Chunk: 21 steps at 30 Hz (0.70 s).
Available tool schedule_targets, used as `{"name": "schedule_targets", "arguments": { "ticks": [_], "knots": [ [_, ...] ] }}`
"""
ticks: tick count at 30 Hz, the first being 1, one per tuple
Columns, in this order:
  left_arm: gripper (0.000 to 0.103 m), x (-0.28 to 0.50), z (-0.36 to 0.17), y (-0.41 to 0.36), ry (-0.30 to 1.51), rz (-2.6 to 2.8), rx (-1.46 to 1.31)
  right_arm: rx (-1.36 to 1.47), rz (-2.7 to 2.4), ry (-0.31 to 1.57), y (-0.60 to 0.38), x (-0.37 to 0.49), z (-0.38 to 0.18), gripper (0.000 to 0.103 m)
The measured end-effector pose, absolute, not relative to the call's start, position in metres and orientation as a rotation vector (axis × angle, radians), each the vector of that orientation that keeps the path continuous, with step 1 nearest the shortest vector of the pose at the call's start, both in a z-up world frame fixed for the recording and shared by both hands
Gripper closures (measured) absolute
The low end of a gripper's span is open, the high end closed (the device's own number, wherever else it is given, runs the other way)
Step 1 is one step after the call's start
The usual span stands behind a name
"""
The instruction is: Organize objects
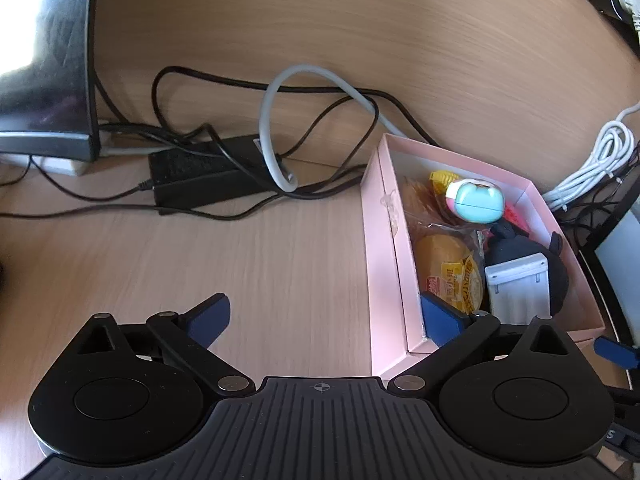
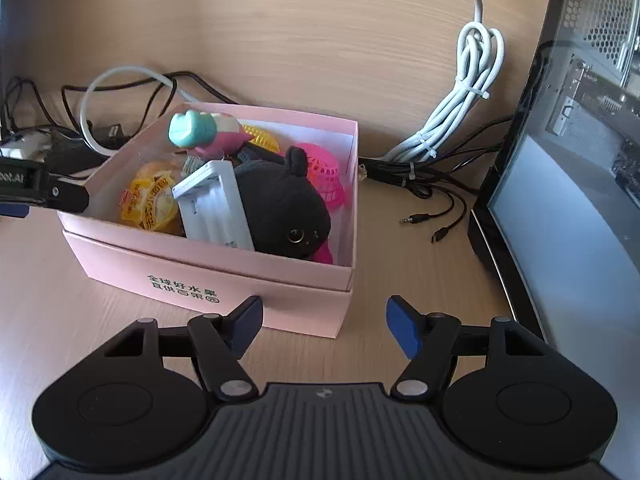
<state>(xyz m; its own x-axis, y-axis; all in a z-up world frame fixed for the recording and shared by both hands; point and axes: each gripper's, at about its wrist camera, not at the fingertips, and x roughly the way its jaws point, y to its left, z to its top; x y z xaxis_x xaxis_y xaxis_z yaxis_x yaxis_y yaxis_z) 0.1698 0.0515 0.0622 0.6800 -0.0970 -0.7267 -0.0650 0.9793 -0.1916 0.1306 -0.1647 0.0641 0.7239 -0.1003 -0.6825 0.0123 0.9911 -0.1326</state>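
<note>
Both grippers are hovering with jaws spread wide and holding nothing: the left gripper (image 1: 326, 316) is straddling the near left corner of the pink box (image 1: 384, 248), one blue pad inside its wall, while the right gripper (image 2: 324, 326) is facing the box's front. Inside are lying a black plush cat (image 2: 284, 204), a white case (image 2: 216, 204), a snack packet (image 2: 150, 200) and a teal-and-pink toy (image 2: 200, 130). Cables (image 1: 224, 136) are trailing across the wooden desk (image 1: 240, 260) behind.

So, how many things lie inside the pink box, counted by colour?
Black: 1, plush cat
White: 1, plastic case
Yellow: 2, snack pack, mesh ball
Pink: 1, mesh ball
Teal and pink: 1, toy
Total: 6 visible
</note>
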Motion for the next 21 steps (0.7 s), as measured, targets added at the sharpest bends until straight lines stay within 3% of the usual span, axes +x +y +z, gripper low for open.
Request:
{"name": "schedule_targets", "arguments": {
  "ticks": [2,7,12,15,21],
  "knots": [
    [0.002,0.162,0.068,0.044,0.813,-0.016,-0.189,-0.127,-0.107,0.768,-0.162,0.129,0.066,0.034],
    [0.002,0.128,0.084,0.039,0.786,-0.07,-0.134,-0.058,-0.144,0.765,-0.168,0.103,0.083,0.014],
    [0.002,0.086,0.078,0.036,0.783,-0.129,-0.126,-0.031,-0.182,0.808,-0.158,0.051,0.08,0.009],
    [0.002,0.053,0.065,0.031,0.785,-0.171,-0.149,-0.024,-0.199,0.849,-0.147,0.017,0.071,0.001],
    [0.002,-0.004,0.034,0.016,0.821,-0.172,-0.13,-0.075,-0.176,0.889,-0.127,-0.019,0.056,0.0]
  ]
}}
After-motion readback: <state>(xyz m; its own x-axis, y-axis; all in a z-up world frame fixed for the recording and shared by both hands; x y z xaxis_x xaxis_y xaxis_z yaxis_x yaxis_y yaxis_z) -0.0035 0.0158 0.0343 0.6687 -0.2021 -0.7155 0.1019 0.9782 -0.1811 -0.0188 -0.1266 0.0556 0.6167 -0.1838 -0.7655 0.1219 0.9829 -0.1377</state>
